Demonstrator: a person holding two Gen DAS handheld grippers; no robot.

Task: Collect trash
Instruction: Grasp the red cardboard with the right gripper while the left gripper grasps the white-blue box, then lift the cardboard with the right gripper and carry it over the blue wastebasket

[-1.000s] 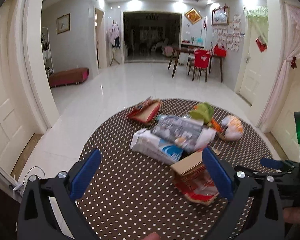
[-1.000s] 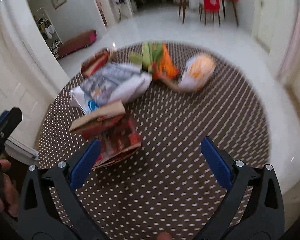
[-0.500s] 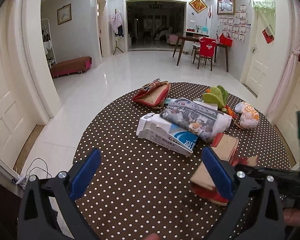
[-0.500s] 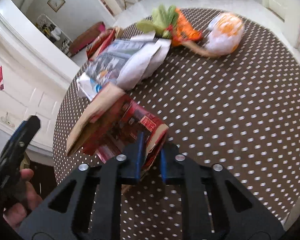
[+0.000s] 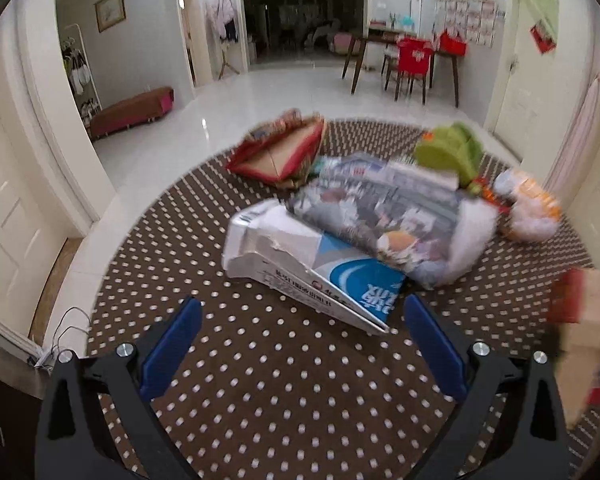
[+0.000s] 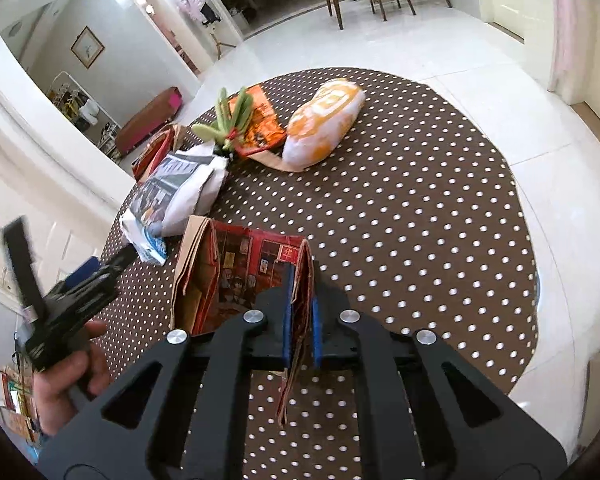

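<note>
The right gripper (image 6: 300, 312) is pressed together on one flattened red printed cardboard carton with brown inner flaps (image 6: 236, 276). Its two blue pads pinch the carton's right-hand wall. The carton hangs tilted over the near part of the round table with the brown white-dotted cloth (image 6: 420, 208); whether its lower edge touches the cloth cannot be told. In the left wrist view the same carton (image 5: 580, 304) appears blurred at the right edge.

The left gripper (image 5: 300, 344) is spread wide, with nothing between its two blue pads. It hovers over the cloth (image 5: 284, 380), just near of one torn white and blue cardboard box (image 5: 312, 268). In the right wrist view this gripper (image 6: 100, 268) shows at the left, held by one bare hand (image 6: 72, 376).

Five further trash items lie on the table:
1. The white and blue box (image 6: 144, 236), at the left edge.
2. One white printed plastic bag (image 5: 396, 228), lying partly on the box.
3. One open red and brown cardboard box (image 5: 284, 156), far left.
4. One bunch of green stalks on an orange wrapper (image 6: 244, 124), beyond the printed bag.
5. One white and orange plastic bag (image 6: 324, 124), far right, just beside the orange wrapper.

Beyond the table, across the white tiled floor (image 5: 284, 96), stand one red bench (image 5: 132, 112) at the left and one dark wooden dining table (image 5: 404, 40) with one red-covered chair (image 5: 412, 60).
</note>
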